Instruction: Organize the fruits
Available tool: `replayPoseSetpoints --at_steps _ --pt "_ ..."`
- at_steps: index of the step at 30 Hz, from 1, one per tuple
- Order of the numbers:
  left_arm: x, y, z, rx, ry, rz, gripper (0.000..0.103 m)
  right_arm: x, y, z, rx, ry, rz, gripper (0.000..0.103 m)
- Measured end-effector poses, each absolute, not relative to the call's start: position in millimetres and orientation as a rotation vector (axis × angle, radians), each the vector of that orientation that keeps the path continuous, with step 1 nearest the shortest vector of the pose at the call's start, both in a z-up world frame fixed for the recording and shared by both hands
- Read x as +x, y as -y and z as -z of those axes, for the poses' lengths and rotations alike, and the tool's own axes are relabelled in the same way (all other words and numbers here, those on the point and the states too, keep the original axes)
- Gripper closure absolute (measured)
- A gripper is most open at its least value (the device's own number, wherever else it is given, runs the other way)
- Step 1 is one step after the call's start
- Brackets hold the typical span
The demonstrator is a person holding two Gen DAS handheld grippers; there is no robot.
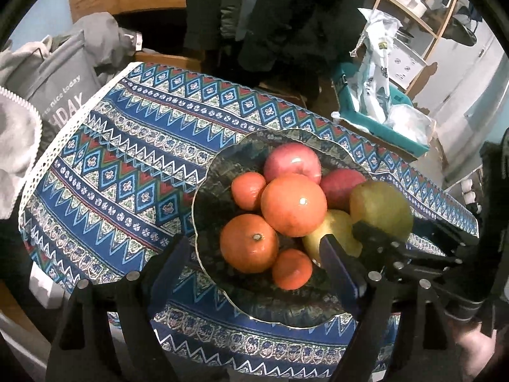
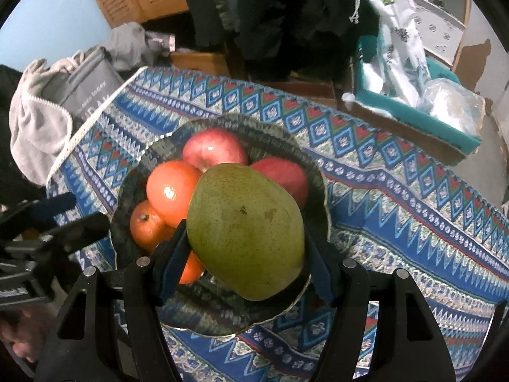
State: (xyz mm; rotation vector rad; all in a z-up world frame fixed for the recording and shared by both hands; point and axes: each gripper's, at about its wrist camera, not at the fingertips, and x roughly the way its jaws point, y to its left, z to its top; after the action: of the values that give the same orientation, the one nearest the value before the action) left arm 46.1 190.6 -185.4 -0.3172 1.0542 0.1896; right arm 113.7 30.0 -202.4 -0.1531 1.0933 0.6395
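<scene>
A dark patterned plate [image 1: 216,172] on the table holds two red apples [image 1: 292,162], several oranges [image 1: 294,205] and a yellow pear [image 1: 337,232]. My right gripper [image 2: 245,238] is shut on a large green pear [image 2: 245,229] and holds it just above the plate [image 2: 311,165], over the fruit. The green pear also shows in the left wrist view [image 1: 381,208] at the plate's right side. My left gripper [image 1: 254,254] is open and empty, its fingers astride the plate's near edge.
A blue patterned tablecloth [image 1: 127,165] covers the table. A grey bag and grey clothes [image 1: 60,76] lie past the left edge. A teal box with plastic bags [image 1: 381,108] sits beyond the far right edge. Dark clothing [image 1: 286,16] hangs behind.
</scene>
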Motion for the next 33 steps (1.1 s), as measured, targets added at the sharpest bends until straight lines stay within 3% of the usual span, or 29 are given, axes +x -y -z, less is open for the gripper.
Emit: replayPoseSetpoints --at_steps 30,33 --pt "37.5 -149.7 134.9 -0.217 -0.959 -0.126 0.018 103.1 19.3 137.4 -0.095 -0.928 -0.563 0.03" --pt "34.5 -141.0 123.2 -0.2 -0.933 -0.115 0.018 100.6 28.9 127.9 -0.082 -0.914 -0.541 0.025"
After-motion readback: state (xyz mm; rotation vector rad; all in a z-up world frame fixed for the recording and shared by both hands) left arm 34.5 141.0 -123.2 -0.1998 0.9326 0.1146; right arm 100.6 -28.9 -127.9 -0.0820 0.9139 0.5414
